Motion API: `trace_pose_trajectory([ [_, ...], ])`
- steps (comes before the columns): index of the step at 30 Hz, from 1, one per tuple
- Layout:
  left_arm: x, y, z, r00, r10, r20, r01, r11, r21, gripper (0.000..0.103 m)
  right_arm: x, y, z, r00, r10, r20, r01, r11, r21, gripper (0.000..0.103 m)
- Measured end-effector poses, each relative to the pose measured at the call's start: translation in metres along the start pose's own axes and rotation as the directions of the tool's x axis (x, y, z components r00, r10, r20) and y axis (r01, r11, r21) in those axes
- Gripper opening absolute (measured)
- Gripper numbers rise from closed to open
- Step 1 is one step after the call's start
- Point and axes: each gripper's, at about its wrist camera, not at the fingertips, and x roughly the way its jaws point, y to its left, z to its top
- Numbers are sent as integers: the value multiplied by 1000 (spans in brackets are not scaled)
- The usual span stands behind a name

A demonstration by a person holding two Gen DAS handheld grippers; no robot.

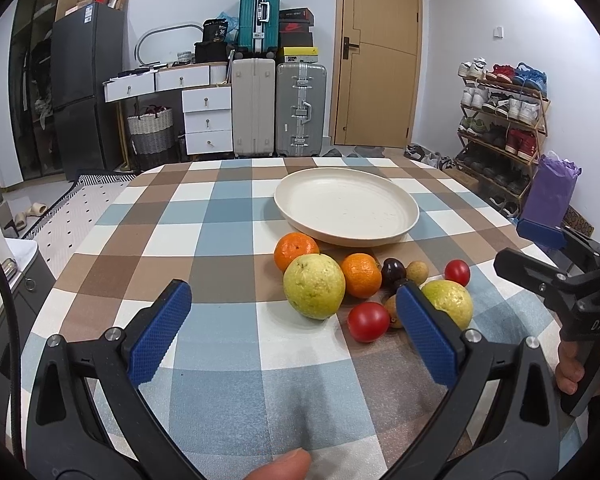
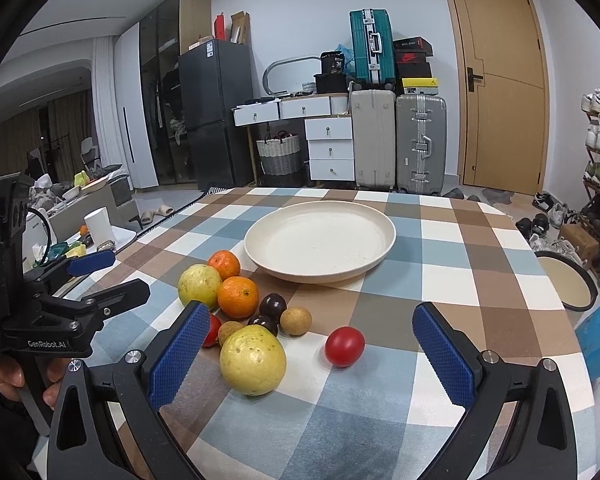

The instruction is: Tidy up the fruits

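Nothing's on the cream plate (image 2: 320, 240) yet, so the whole sort looks ahead of us! All the fruit (image 2: 244, 320) sits bunched on the checked cloth just in front of the plate: yellow-green guavas, oranges, red tomatoes, dark plums. Left gripper (image 1: 294, 330) gapes wide, holding nothing; right gripper (image 2: 310, 354) likewise.
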Motion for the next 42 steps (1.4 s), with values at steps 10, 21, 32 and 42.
trace_pose_trajectory([
  [10,-1,-3,2,1000,4,-2,-4,1000,-4,102,2,9,-1,999,-41,-2,41,998,-50,103],
  [21,0,-1,2,1000,10,-9,-10,1000,-9,102,13,5,-1,998,-13,-59,12,1000,-27,103],
  [32,9,3,1,1000,-8,-30,7,1000,-29,102,25,-12,-3,988,-30,-148,35,999,29,103],
  [42,26,2,2,995,-31,-99,27,999,-35,102,40,-47,-2,969,-62,-238,85,993,87,103],
])
